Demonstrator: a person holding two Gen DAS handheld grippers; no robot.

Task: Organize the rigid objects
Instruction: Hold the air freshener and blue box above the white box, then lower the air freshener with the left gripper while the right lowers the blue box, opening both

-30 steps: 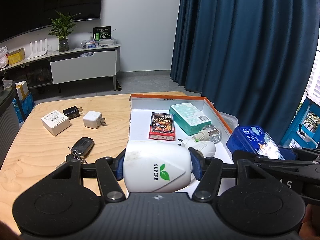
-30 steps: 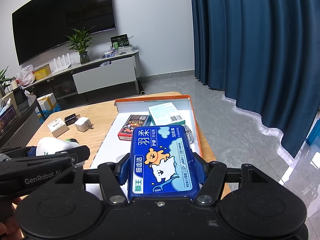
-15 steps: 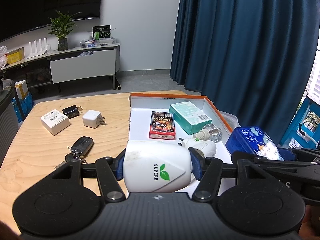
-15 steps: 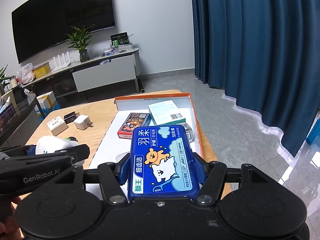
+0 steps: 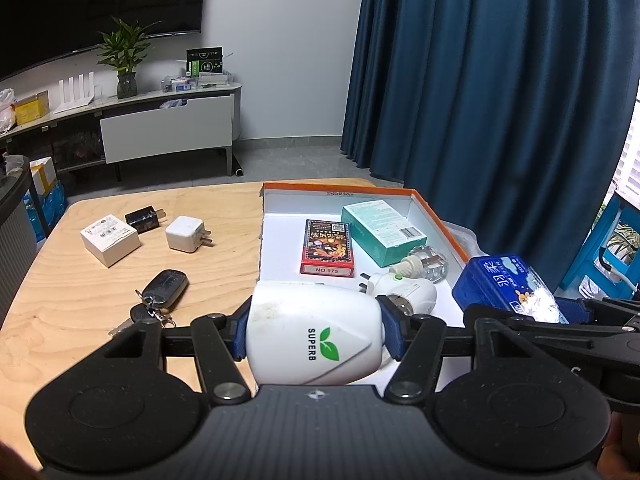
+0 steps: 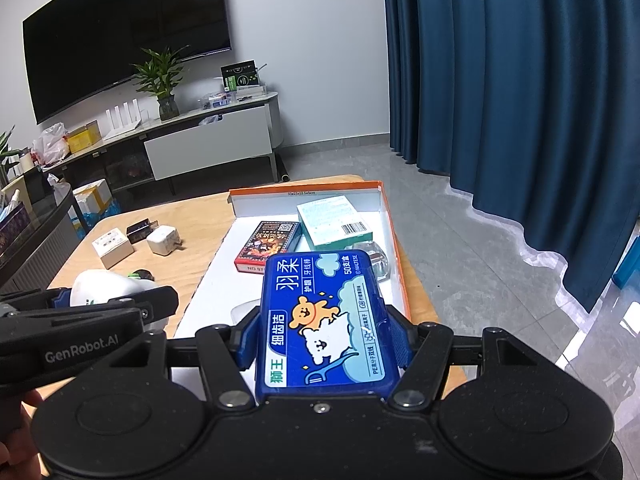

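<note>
Wooden table carried a shallow orange-rimmed box; above its near edge the left gripper was clamped on a white SUPERB device; just beside it the right gripper gripped a blue floss box; chargers and a car key lay outside.

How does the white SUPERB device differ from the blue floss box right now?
The white SUPERB device is rounded and plain, with a green leaf logo; the blue floss box is flat and rectangular, printed with cartoon bears. The device sits in the left gripper, over the near left edge of the orange-rimmed tray; the box is in the right gripper. Both are clamped by their sides.
</note>
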